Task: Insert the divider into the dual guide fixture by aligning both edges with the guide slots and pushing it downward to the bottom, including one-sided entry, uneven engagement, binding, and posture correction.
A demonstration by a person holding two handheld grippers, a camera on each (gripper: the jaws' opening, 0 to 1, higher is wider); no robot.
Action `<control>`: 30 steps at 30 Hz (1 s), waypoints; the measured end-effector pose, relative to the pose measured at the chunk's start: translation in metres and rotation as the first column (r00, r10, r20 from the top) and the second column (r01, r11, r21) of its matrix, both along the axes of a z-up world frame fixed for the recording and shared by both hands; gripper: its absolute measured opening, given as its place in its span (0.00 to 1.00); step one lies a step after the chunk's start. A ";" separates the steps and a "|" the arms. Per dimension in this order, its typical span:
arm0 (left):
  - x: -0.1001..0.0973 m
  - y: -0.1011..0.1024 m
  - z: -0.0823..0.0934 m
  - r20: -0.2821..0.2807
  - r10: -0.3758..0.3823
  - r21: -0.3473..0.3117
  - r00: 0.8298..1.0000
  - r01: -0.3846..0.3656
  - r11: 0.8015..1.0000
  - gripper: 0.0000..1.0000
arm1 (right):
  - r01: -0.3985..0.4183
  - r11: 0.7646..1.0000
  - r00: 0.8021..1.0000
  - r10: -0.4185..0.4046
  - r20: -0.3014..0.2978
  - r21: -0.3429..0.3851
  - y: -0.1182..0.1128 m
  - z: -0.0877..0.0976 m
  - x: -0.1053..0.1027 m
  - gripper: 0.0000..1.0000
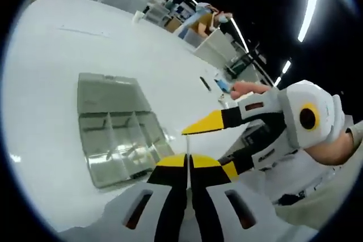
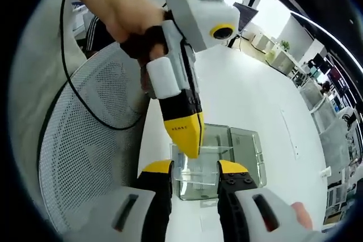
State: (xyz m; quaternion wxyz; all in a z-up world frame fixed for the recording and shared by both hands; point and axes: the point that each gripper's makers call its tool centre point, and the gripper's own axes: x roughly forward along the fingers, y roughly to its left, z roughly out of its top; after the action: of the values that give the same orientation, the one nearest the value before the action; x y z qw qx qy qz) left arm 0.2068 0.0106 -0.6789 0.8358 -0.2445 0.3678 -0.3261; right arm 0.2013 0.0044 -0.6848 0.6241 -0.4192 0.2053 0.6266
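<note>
A clear plastic fixture box (image 1: 113, 131) with several compartments lies on the white table (image 1: 51, 83). My left gripper (image 1: 188, 160) hovers near the box's right corner, its yellow-tipped jaws pressed together on a thin clear divider (image 1: 187, 152) seen edge-on. In the right gripper view the same left gripper (image 2: 190, 148) reaches down from the top, with the clear divider (image 2: 195, 177) hanging under its tip above the box (image 2: 244, 151). My right gripper (image 2: 195, 168) is open, its jaws standing wide on either side of the divider. It enters the left gripper view as the right gripper (image 1: 205, 148).
A white mesh chair back (image 2: 85, 140) with a black cable (image 2: 74, 83) stands close on the left. A dark pen (image 1: 205, 83) and a small blue item (image 1: 224, 86) lie further along the table. Desks and a person sit far behind.
</note>
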 end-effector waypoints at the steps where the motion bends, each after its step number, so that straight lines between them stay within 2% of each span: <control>1: 0.000 0.001 0.000 0.001 0.001 -0.001 1.000 -0.001 1.000 0.00 | -0.002 1.000 1.000 0.002 0.014 0.002 0.000 0.001 0.002 0.29; 7: 0.001 0.000 0.004 0.031 -0.011 -0.007 0.999 0.011 1.000 0.00 | 0.007 1.000 1.000 -0.007 0.010 -0.004 -0.004 0.003 0.008 0.30; 10: 0.002 -0.002 0.007 0.052 -0.021 -0.012 0.998 0.022 1.000 0.00 | 0.011 1.000 1.000 -0.011 0.003 -0.009 -0.006 0.004 0.012 0.28; 14: 0.002 -0.004 0.007 0.084 -0.047 0.009 0.995 0.046 0.999 0.00 | 0.006 0.999 1.000 -0.007 -0.028 -0.032 -0.012 0.002 0.013 0.21; 16: 0.001 -0.004 0.007 0.105 -0.063 0.021 0.992 0.062 0.998 0.00 | 0.007 0.999 1.000 -0.008 -0.030 -0.032 -0.013 0.003 0.015 0.21; 22: -0.002 -0.006 0.008 0.159 -0.118 0.059 0.980 0.110 0.992 0.00 | -0.012 0.999 0.998 0.009 -0.064 -0.050 -0.018 0.003 0.016 0.18; 25: -0.004 -0.009 0.011 0.204 -0.153 0.077 0.967 0.140 0.987 0.00 | -0.025 0.998 0.996 0.020 -0.082 -0.060 -0.018 0.004 0.017 0.16; 30: -0.007 -0.014 0.013 0.239 -0.198 0.103 0.951 0.178 0.979 0.00 | -0.068 0.995 0.990 0.059 -0.131 -0.069 -0.016 0.007 0.012 0.15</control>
State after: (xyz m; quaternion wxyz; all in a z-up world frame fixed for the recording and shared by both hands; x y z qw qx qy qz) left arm 0.1996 -0.0032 -0.6654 0.8495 -0.1321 0.2949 -0.4170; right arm 0.2133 -0.0113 -0.6782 0.5734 -0.4069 0.2546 0.6640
